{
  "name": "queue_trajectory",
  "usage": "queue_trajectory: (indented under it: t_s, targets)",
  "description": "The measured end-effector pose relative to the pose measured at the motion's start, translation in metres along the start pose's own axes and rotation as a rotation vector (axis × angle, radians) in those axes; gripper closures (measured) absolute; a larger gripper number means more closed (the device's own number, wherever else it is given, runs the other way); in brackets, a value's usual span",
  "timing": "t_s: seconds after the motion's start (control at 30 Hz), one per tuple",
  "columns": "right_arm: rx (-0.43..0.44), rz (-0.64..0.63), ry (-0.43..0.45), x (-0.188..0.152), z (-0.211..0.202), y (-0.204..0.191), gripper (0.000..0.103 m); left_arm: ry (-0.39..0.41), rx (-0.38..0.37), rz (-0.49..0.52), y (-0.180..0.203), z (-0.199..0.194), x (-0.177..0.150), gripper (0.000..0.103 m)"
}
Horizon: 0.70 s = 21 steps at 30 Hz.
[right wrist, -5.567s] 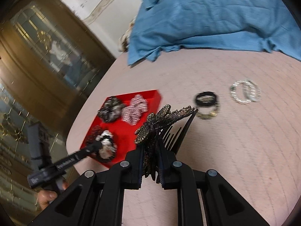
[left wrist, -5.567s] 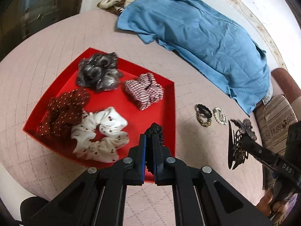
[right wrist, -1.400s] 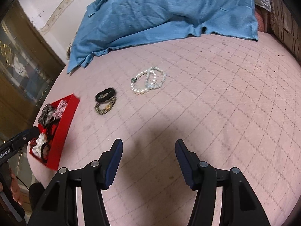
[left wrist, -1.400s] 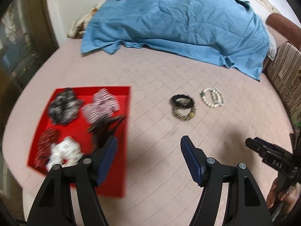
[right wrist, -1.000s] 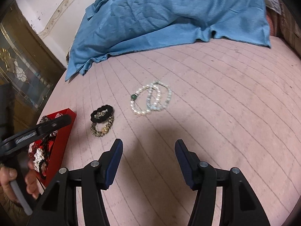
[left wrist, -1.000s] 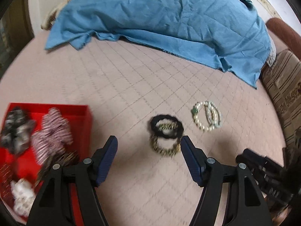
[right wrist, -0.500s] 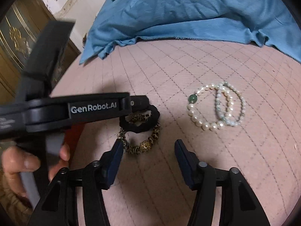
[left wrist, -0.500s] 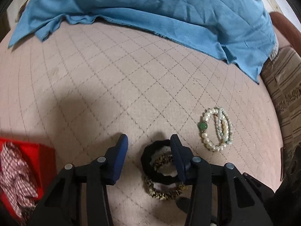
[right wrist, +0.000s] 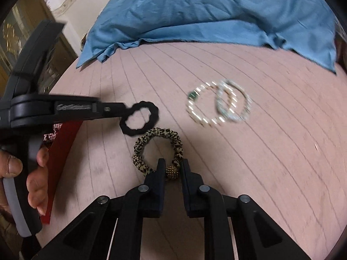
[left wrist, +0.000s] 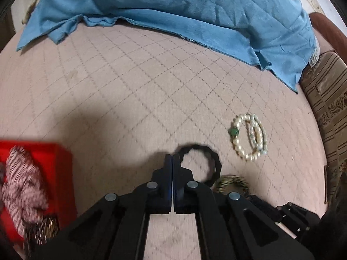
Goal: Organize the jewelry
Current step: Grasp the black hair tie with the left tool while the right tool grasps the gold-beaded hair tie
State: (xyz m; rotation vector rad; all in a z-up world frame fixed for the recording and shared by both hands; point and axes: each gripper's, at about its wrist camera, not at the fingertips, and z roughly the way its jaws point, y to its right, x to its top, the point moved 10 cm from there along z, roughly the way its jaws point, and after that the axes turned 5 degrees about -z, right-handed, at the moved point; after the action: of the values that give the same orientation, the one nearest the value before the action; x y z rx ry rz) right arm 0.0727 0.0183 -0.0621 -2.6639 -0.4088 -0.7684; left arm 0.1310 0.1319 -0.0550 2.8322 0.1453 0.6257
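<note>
My left gripper (left wrist: pixel 172 160) is shut on the left edge of a black hair tie (left wrist: pixel 213 158), seen from the side in the right wrist view (right wrist: pixel 151 109). My right gripper (right wrist: pixel 172 164) has its jaws partly closed around the gold bead (right wrist: pixel 172 172) of a leopard-print hair tie (right wrist: pixel 138 149), which lies on the pink quilted surface (right wrist: pixel 260 162). The leopard tie shows partly behind my left gripper (left wrist: pixel 229 183). Two pearl bracelets (left wrist: pixel 249 137) lie to the right, also in the right wrist view (right wrist: pixel 219 104).
A red tray (left wrist: pixel 54 162) with scrunchies (left wrist: pixel 19 184) sits at the left; its wall shows in the right wrist view (right wrist: pixel 60 151). A blue cloth (left wrist: pixel 173 6) covers the far side. A striped cushion (left wrist: pixel 327 108) lies at the right edge.
My left gripper closed on the black hair tie. My right gripper moved down to the leopard tie and narrowed its jaws around the gold bead. Earlier, both grippers let go of their items at the tray.
</note>
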Motion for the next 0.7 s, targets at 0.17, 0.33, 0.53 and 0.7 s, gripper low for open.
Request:
queue_trajectory:
  t_s: [0.17, 0.33, 0.53, 0.7]
  targets:
    - [0.018, 0.055, -0.014, -0.025, -0.024, 0.015, 0.088, -0.002, -0.007, -0.010, 0.001, -0.012, -0.022, 0.103]
    - [0.020, 0.080, -0.014, -0.048, -0.045, 0.022, 0.088, 0.046, -0.048, -0.036, 0.005, -0.024, -0.014, 0.100]
    - [0.027, 0.108, -0.011, -0.054, -0.047, 0.030, 0.087, 0.116, -0.008, 0.013, 0.017, -0.016, 0.011, 0.058]
    - [0.019, 0.088, -0.006, -0.048, -0.042, 0.029, 0.085, 0.054, 0.033, 0.079, 0.016, 0.015, 0.007, 0.058]
